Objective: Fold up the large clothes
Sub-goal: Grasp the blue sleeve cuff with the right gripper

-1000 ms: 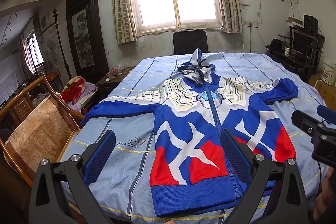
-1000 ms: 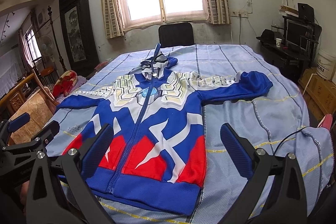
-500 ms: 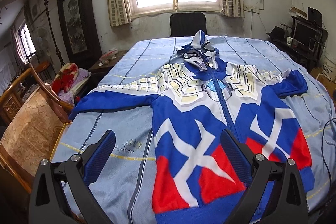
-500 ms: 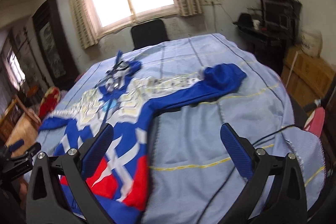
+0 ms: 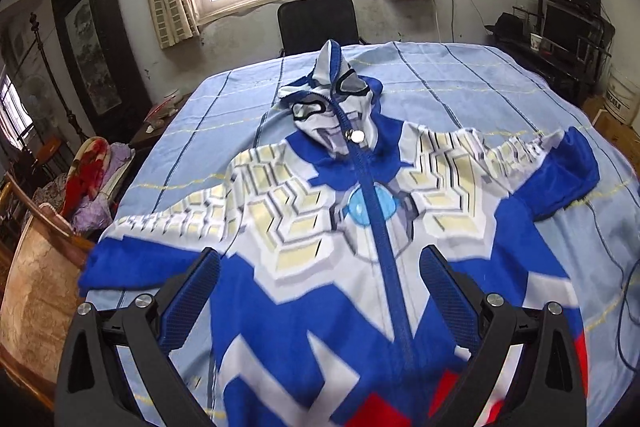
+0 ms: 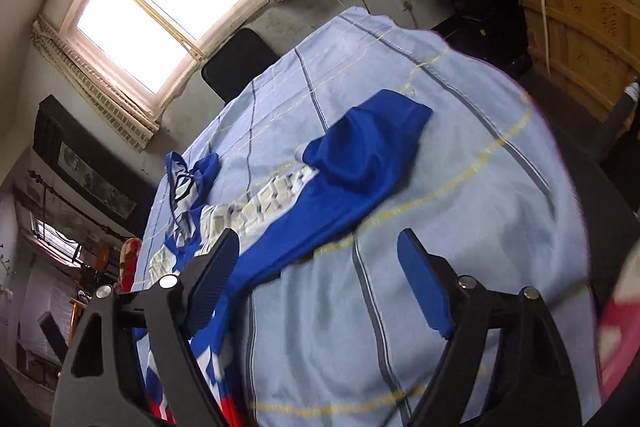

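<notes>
We have brought both grippers in over the hooded zip jacket [image 5: 360,227], which lies face up and spread flat on the blue bedsheet [image 5: 460,83], hood toward the window and both sleeves out to the sides. A second ago the whole jacket sat ahead of us; now our left gripper [image 5: 320,299] hangs over the chest near the zip, fingers wide apart with nothing between them. Our right gripper [image 6: 316,283] has swung out and rolled toward the blue sleeve [image 6: 360,155] on that side; its jaws have just been closing somewhat but remain apart and empty. No fold is made yet, and we judge the sleeve fold comes first
</notes>
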{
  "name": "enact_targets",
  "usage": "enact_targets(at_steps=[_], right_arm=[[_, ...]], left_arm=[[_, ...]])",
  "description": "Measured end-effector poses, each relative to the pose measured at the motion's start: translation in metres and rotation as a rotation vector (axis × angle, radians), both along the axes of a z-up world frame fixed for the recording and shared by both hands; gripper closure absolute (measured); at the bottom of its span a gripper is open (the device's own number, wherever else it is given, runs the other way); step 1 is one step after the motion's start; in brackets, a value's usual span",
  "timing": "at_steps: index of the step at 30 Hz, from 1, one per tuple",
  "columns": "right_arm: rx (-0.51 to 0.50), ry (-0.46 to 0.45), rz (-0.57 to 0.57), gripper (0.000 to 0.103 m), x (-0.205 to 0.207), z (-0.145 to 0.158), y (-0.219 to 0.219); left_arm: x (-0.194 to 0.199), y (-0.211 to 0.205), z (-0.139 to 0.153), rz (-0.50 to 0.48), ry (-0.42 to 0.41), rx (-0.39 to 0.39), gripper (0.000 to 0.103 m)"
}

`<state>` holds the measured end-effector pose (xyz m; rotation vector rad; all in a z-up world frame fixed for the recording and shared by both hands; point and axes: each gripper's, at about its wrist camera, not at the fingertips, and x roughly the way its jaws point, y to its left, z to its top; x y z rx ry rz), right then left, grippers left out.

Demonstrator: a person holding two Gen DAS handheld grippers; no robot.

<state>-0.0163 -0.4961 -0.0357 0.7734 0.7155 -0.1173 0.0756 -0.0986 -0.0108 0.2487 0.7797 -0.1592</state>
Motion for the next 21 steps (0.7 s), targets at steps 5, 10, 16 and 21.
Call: enact_targets(at_steps=[5,10,16,21], right_arm=[[0.042,0.073,-0.084,0.044,0.055,-0.026,-0.035],[0.135,0.128,-0.171,0.047,0.066,-0.053,-0.050],[0.115,0.168,-0.222,0.046,0.081,-0.065,-0.055],[0.102,0.170,-0.240,0.048,0.094,-0.071,-0.058]], left_arm=[[0.036,-0.011,-0.013,0.031,-0.023,0.042,0.003],[0.067,-0.007,-0.043,0.062,0.035,0.043,0.003],[0.085,0.005,-0.076,0.073,0.128,0.064,0.003],[0.086,0.012,-0.079,0.080,0.146,0.046,0.003]])
